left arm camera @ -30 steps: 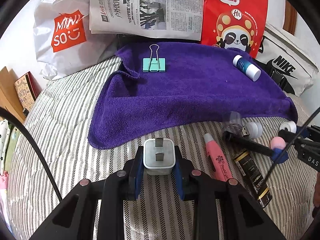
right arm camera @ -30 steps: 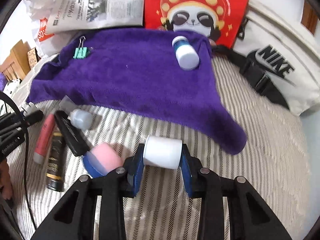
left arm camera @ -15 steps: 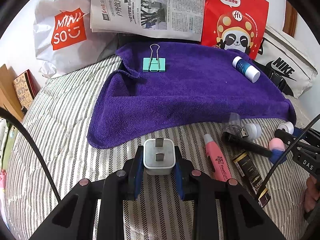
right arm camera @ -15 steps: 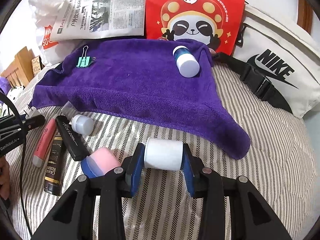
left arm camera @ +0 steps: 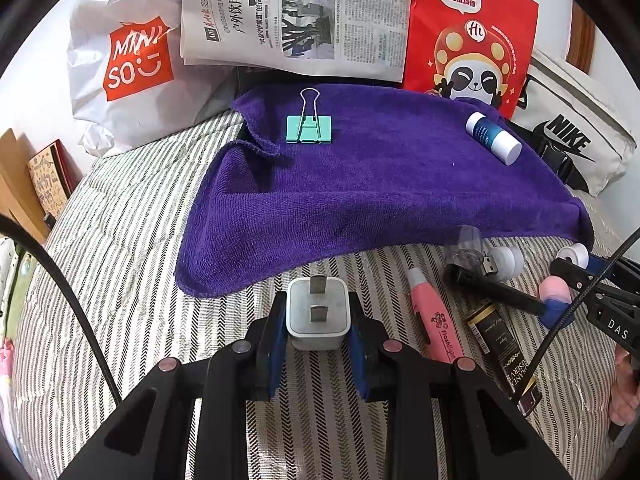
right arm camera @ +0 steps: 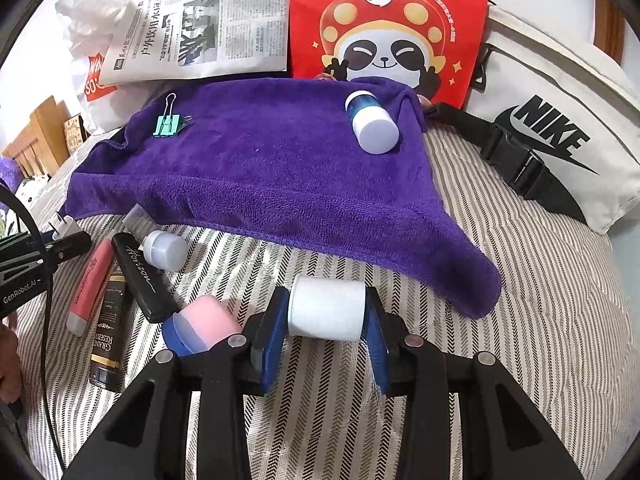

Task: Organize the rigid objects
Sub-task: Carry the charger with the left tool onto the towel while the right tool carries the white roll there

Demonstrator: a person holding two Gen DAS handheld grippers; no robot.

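Left wrist view: the left gripper (left arm camera: 318,334) is clamped on one white plug adapter (left arm camera: 317,314), its two prongs facing up, held just short of the near hem of the single purple towel (left arm camera: 380,200). On that towel lie two things, well apart: one green binder clip (left arm camera: 309,128) at the far left and one blue bottle with a white cap (left arm camera: 493,137) at the far right. On the striped bedcover (left arm camera: 120,260) beside the adapter sit one pink pen (left arm camera: 434,324), one black-and-gold tube (left arm camera: 502,354), one long black case (left arm camera: 494,286) and one clear-capped small bottle (left arm camera: 480,254) (its cap points toward the towel).

From the right wrist view, the right gripper (right arm camera: 326,318) is closed on one white cylinder (right arm camera: 326,312), lying sideways between the blue pads, just before the towel's hanging corner. One pink-and-blue cylinder (right arm camera: 200,328) rests just left of that gripper.
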